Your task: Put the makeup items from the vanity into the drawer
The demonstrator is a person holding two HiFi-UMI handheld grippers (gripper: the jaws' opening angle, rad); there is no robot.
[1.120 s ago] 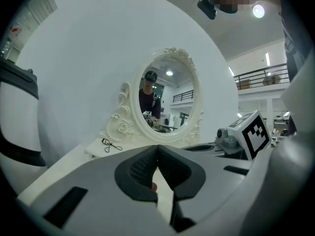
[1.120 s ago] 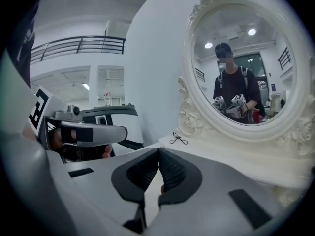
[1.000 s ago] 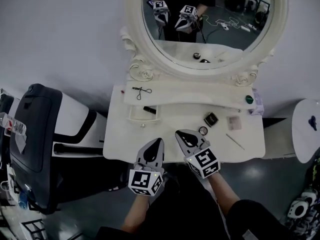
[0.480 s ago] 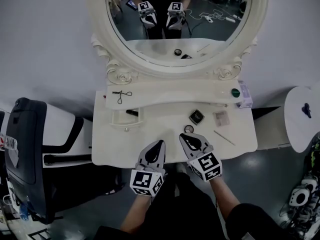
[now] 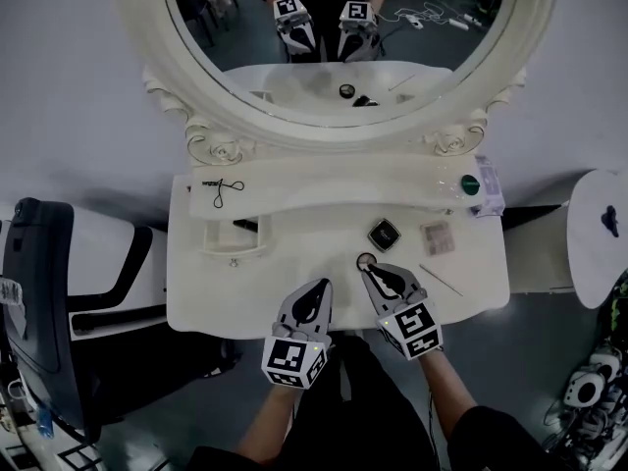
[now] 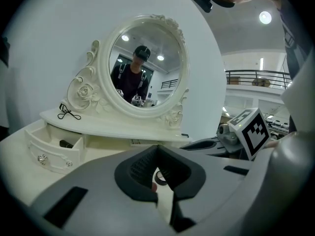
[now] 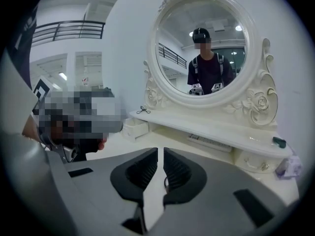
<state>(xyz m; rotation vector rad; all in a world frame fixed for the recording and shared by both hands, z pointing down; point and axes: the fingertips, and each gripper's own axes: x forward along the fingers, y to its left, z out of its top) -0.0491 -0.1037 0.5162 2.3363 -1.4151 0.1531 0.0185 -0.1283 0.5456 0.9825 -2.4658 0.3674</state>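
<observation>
On the white vanity (image 5: 245,302) lie a black square compact (image 5: 385,234), a small round pot (image 5: 367,261), a pinkish palette (image 5: 438,235) and a thin stick (image 5: 442,281). An eyelash curler (image 5: 218,190) rests on the upper shelf, and a green-capped item (image 5: 470,185) stands at its right end. The small left drawer (image 5: 234,235) is open with a dark tube (image 5: 245,226) inside. My left gripper (image 5: 316,297) (image 6: 157,149) is shut and empty over the front edge. My right gripper (image 5: 378,278) (image 7: 160,151) is shut and empty, its tip just short of the round pot (image 7: 166,181).
An oval mirror (image 5: 334,37) rises behind the shelf. A purple-white packet (image 5: 489,192) lies at the shelf's right end. A dark chair (image 5: 39,302) stands left of the vanity, a white round stool (image 5: 603,229) to the right.
Both grippers have moved forward and down over the vanity's front edge, the right one closing in on the round pot. The head view has shifted, so the vanity sits more to the left.
</observation>
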